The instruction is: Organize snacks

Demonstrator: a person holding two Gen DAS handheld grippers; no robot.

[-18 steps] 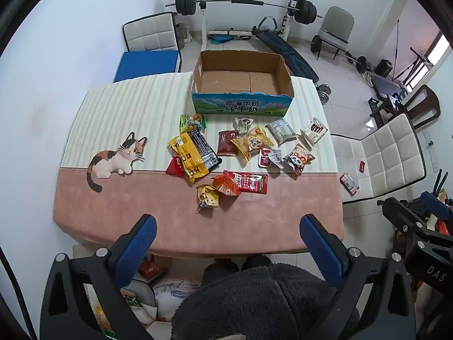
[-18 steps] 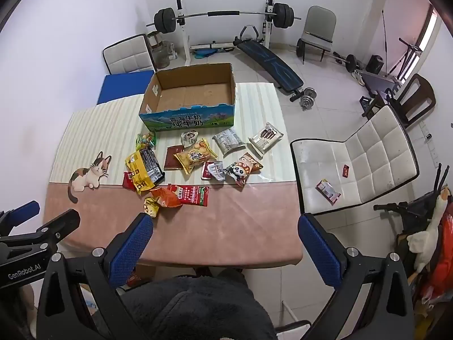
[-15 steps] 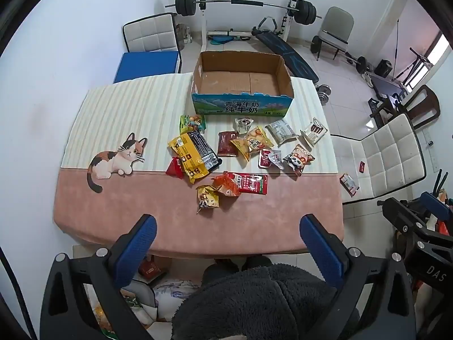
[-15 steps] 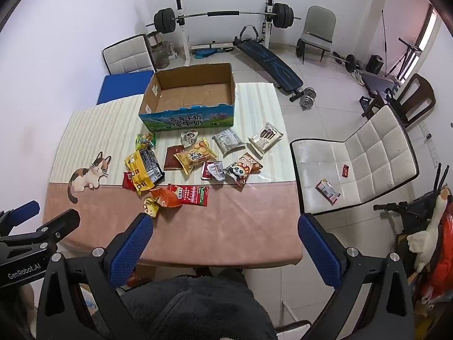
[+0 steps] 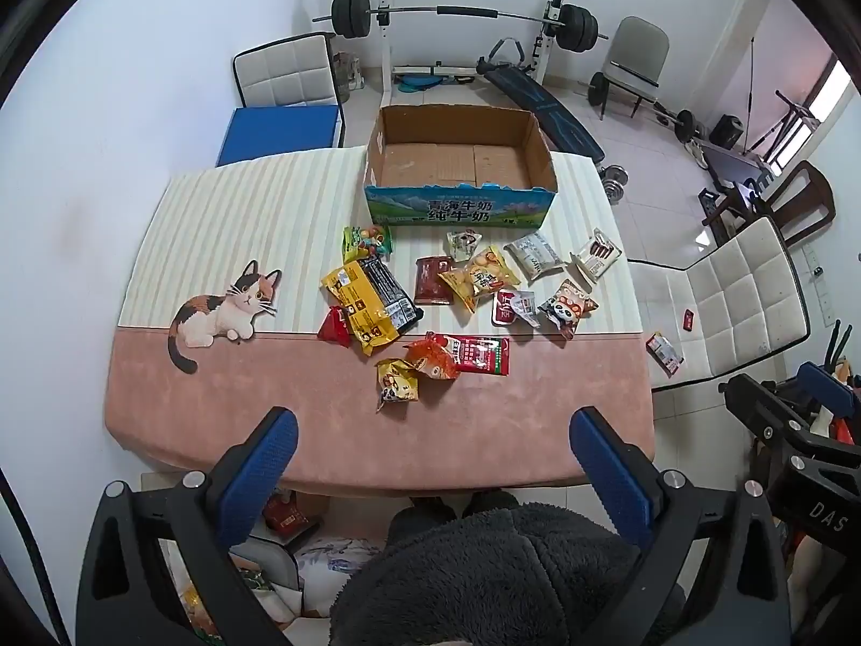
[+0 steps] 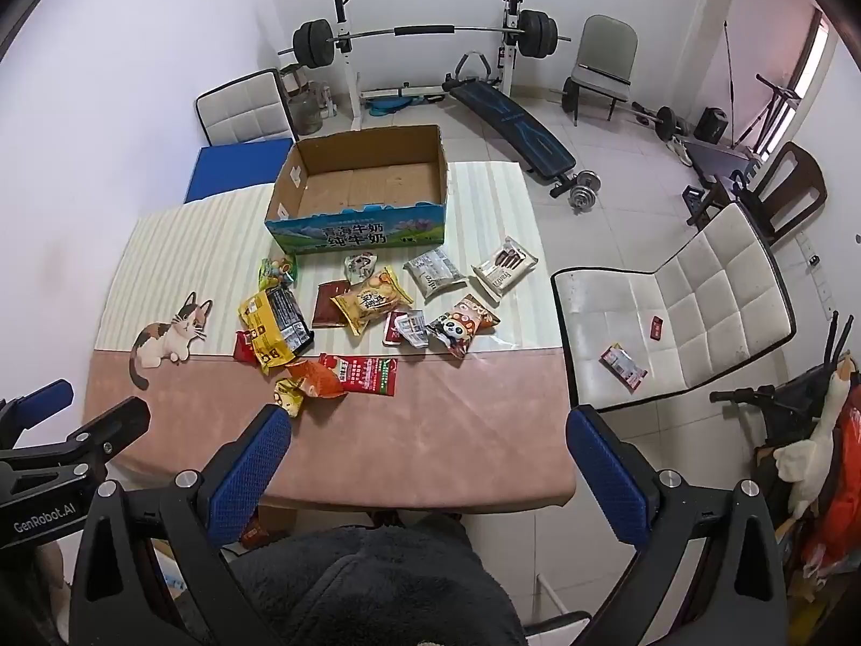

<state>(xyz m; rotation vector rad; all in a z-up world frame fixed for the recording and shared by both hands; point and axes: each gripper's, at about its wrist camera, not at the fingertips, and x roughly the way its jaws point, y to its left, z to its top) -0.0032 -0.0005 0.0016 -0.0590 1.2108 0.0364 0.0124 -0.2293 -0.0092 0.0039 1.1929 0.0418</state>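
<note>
Snacks: a loose scatter of foil and plastic packets point(image 5: 430, 301) sits mid-table, just in front of the open brown cardboard box with the blue-green printed front point(image 5: 457, 167), which looks empty, so nothing is sorted yet. Nearest the table edge are the small yellow cartoon packet point(image 5: 397, 379), the orange crinkled packet point(image 5: 433, 359) and the flat red packet point(image 5: 480, 355), touching or overlapping each other. Left gripper point(image 5: 430, 449) and right gripper point(image 6: 428, 444) both hover high over the near edge of the pink-and-cream striped tablecloth point(image 5: 269, 420), tilted steeply down, blue pads spread wide, nothing between them. Suggest: start with the nearest pile and take one packet per grab, pinching a crimped edge rather than the puffed middle. The yellow-and-black large bag point(image 5: 371, 299) overlaps the small red packet point(image 5: 334, 327), so lift the bag first. Risk: dragging neighbours off the edge. Two packets also lie on the white quilted chair point(image 6: 672, 317), right side; leave for last.
</note>
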